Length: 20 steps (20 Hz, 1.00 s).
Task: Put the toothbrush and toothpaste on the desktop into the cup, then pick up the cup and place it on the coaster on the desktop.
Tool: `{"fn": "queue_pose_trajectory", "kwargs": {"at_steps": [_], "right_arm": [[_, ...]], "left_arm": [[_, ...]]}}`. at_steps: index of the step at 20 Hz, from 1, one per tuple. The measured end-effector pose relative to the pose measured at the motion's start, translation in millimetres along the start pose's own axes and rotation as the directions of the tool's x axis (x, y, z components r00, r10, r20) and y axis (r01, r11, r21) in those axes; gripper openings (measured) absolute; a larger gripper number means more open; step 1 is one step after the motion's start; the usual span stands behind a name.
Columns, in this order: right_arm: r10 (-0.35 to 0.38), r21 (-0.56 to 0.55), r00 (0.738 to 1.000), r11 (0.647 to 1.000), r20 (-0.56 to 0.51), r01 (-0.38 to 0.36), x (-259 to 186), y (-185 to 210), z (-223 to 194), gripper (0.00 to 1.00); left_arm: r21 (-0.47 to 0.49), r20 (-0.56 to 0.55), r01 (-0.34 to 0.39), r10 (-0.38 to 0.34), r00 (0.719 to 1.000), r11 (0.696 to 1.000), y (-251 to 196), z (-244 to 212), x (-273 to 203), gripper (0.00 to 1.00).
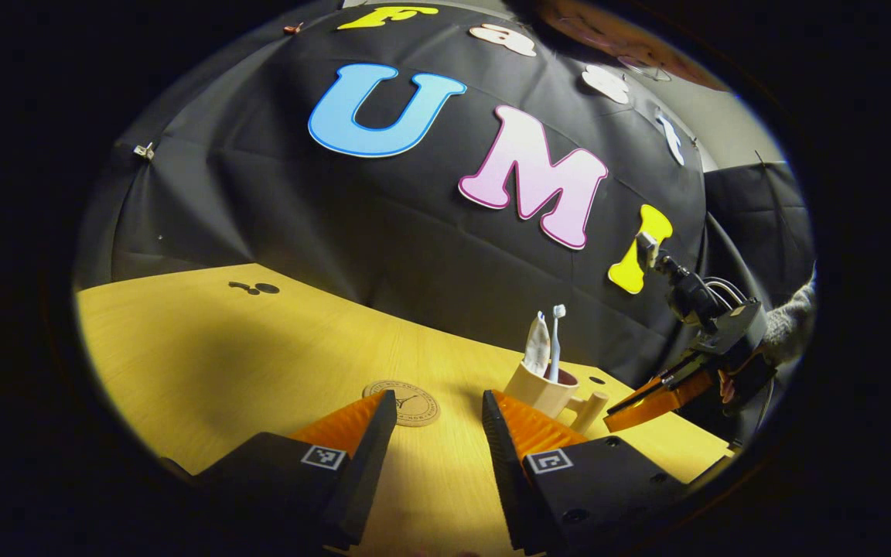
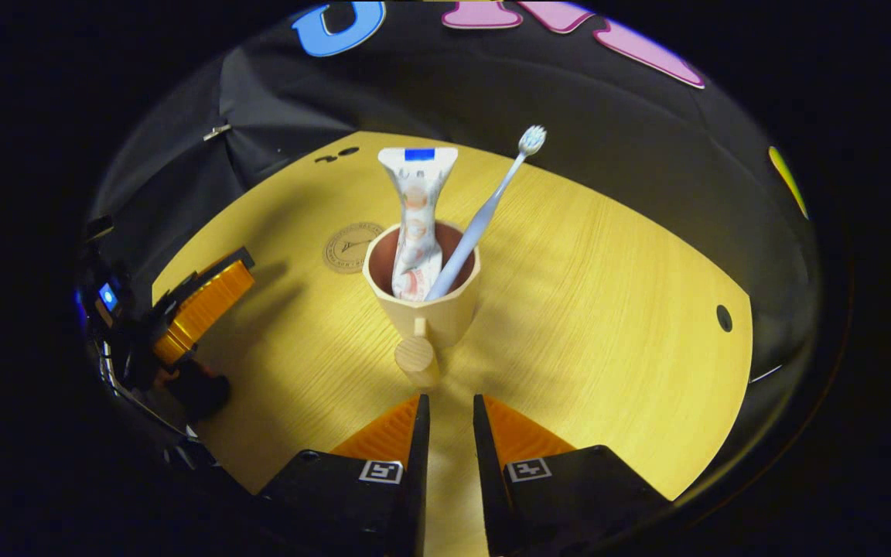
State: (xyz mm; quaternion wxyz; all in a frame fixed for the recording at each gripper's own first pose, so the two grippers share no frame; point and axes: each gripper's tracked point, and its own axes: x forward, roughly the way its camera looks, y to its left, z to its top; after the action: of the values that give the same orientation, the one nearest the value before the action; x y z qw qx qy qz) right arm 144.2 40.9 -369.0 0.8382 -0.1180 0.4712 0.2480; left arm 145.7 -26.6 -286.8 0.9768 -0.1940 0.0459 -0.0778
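We find the cup (image 2: 424,298), cream-coloured with a dark reddish inside, standing upright on the yellow wooden desktop (image 2: 608,309). The toothpaste tube (image 2: 417,224) stands in it on its cap end with the flat crimped end upward, and the toothbrush (image 2: 484,213) leans beside it, bristles at the top and tilted away from the tube. The cup's handle (image 2: 418,360), ending in a round wooden knob, points toward the right gripper (image 2: 449,414). We note this gripper's fingers a narrow gap apart, holding nothing, their tips just short of the handle knob and not touching it. In the right gripper view the round coaster (image 2: 351,246) lies flat on the desktop just behind the cup and apart from it. In the left gripper view we record the left gripper (image 1: 438,410) with its fingers moderately apart and nothing between them, above the desktop (image 1: 206,348); the coaster (image 1: 407,404) sits just ahead, between the fingertips as seen, and the cup (image 1: 542,387) with the toothpaste tube (image 1: 537,346) and toothbrush (image 1: 555,340) stands beyond the right-hand finger. Farther off the right gripper (image 1: 650,402) shows close beside the cup's handle (image 1: 591,408), with a grey sleeve (image 1: 790,321) behind it.
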Motion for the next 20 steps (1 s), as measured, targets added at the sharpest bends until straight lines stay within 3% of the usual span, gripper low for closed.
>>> {"fn": "queue_pose_trajectory", "kwargs": {"at_steps": [3, 4, 5, 6, 8, 9, 16, 19, 20], "right_arm": [[0.028, -0.029, 0.998, 0.999, -0.051, -0.029, 13, 12, -3, 0.25], [0.031, -0.037, 0.998, 0.999, -0.062, -0.033, 17, 14, -1, 0.34], [0.039, -0.038, 0.996, 0.998, -0.078, -0.042, 20, 17, -1, 0.28], [0.04, -0.043, 0.995, 0.998, -0.088, -0.044, 23, 20, 0, 0.39], [0.038, -0.064, 0.993, 0.997, -0.108, -0.045, 28, 22, 5, 0.36], [0.036, -0.068, 0.992, 0.997, -0.118, -0.044, 31, 23, 8, 0.43], [0.006, -0.066, 0.981, 0.998, -0.193, -0.019, 55, 27, 20, 0.46], [-0.011, -0.034, 0.973, 0.999, -0.229, 0.003, 64, 23, 20, 0.45], [0.009, -0.009, 0.965, 1.0, -0.263, -0.012, 61, 26, 13, 0.37]], "left_arm": [[0.017, 0.001, -0.006, 0.006, 1.0, 1.0, 4, 0, -1, 0.7], [0.016, 0.0, -0.005, 0.005, 1.0, 1.0, 4, 1, -1, 0.7], [0.013, 0.0, -0.006, 0.006, 1.0, 1.0, 5, 0, -1, 0.71], [0.011, 0.001, -0.007, 0.007, 1.0, 1.0, 6, 1, -1, 0.71], [0.005, 0.006, -0.007, 0.007, 1.0, 1.0, 6, 3, -1, 0.71], [0.001, 0.006, -0.007, 0.007, 1.0, 1.0, 7, 1, -1, 0.71], [-0.011, 0.011, -0.024, 0.024, 1.0, 1.0, 19, 6, -3, 0.72], [-0.026, 0.001, -0.033, 0.033, 0.999, 0.999, 26, 7, -6, 0.71], [-0.03, -0.003, -0.034, 0.034, 0.999, 0.999, 28, 7, -6, 0.71]]}}
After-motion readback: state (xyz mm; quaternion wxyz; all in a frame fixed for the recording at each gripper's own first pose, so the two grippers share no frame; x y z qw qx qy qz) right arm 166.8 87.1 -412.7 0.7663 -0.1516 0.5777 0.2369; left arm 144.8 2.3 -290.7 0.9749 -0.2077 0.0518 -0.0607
